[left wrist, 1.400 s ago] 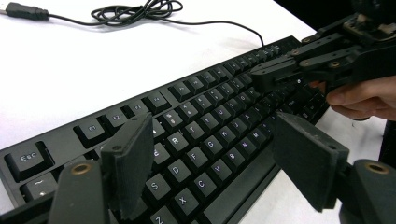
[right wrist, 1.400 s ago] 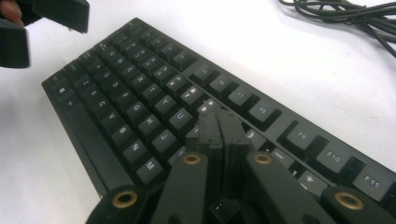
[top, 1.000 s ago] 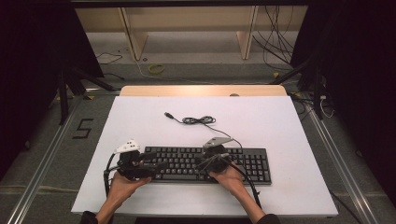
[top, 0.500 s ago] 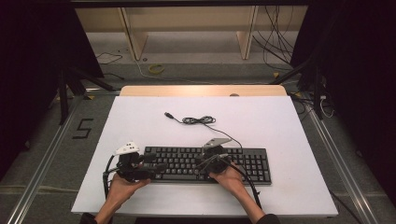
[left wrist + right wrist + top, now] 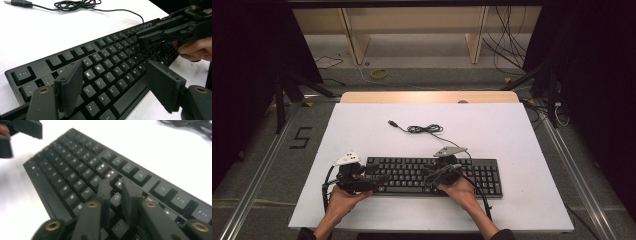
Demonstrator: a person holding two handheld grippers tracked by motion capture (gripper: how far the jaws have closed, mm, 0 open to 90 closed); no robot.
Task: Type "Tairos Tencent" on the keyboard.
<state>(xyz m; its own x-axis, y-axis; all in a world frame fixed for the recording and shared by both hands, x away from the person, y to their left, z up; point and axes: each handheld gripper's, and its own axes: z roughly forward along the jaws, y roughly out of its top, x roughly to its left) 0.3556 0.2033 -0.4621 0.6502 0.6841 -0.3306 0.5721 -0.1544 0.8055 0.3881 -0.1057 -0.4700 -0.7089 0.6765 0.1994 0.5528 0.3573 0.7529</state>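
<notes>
The left gripper (image 5: 115,85) hovered spread over the keyboard (image 5: 105,72); the right gripper view showed the right gripper (image 5: 117,192) fingers nearly together above the keys.

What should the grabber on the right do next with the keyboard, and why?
Probably dip the right gripper a little and press a key. Its fingers are nearly closed into one narrow tip, poised just above the keyboard near the O key; whether it touches yet is unclear.

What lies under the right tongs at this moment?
The black full-size keyboard on the white table; the nearly closed right tongs hover over its upper key rows, near the O key. Keys directly beneath the jaws are covered, and contact cannot be judged.
</notes>
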